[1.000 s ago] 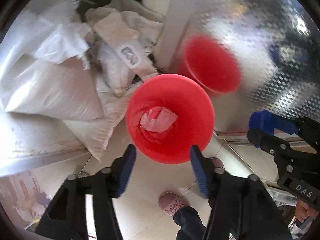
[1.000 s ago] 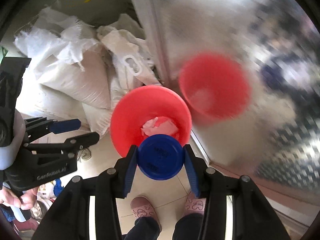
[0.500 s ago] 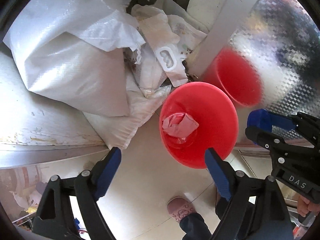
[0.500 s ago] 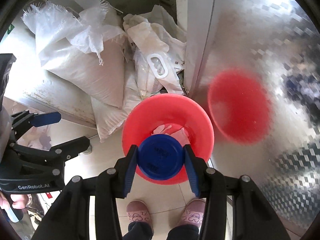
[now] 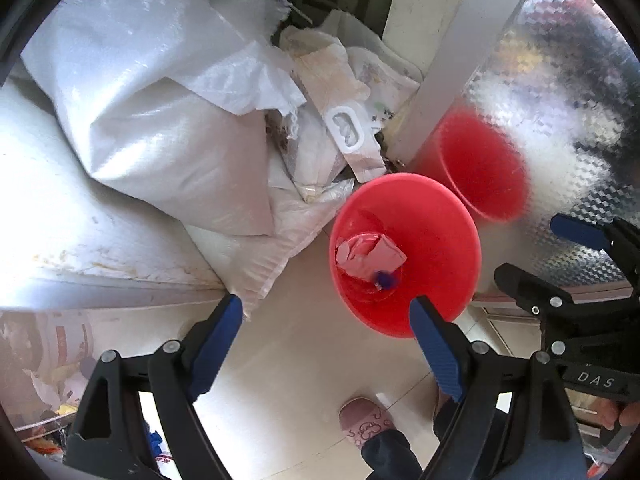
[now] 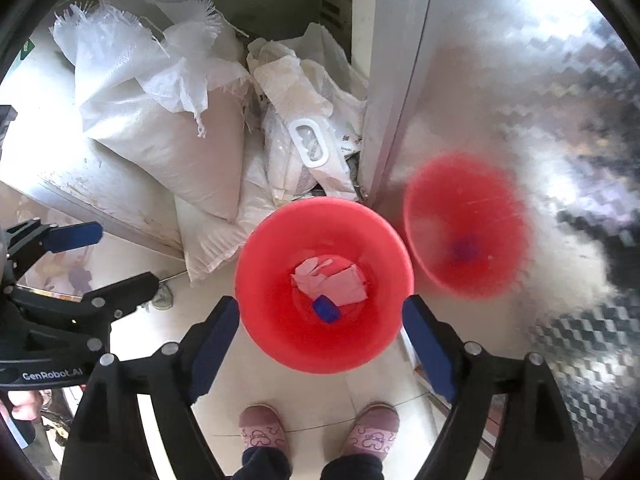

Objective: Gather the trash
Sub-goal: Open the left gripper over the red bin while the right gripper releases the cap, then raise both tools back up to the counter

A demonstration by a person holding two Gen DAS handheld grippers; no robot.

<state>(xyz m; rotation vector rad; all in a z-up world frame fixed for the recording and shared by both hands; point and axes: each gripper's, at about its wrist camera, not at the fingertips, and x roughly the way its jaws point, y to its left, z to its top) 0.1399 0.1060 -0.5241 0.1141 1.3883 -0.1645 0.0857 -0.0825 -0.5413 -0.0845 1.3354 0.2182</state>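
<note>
A red bin stands on the tiled floor; it also shows in the left wrist view. Inside it lie crumpled pink paper and a blue cap; both also show in the left wrist view, the paper and the cap. My right gripper is open and empty above the bin's near rim. My left gripper is open and empty, above the floor just left of the bin. The right gripper shows at the right of the left wrist view.
White woven sacks and bags are piled behind the bin to the left. A shiny patterned metal panel stands to the right and reflects the bin. A metal ledge lies at left. The person's slippers are below.
My right gripper has opened and let go of the blue cap, which now lies in the bin. My left gripper has shifted left of the bin.
</note>
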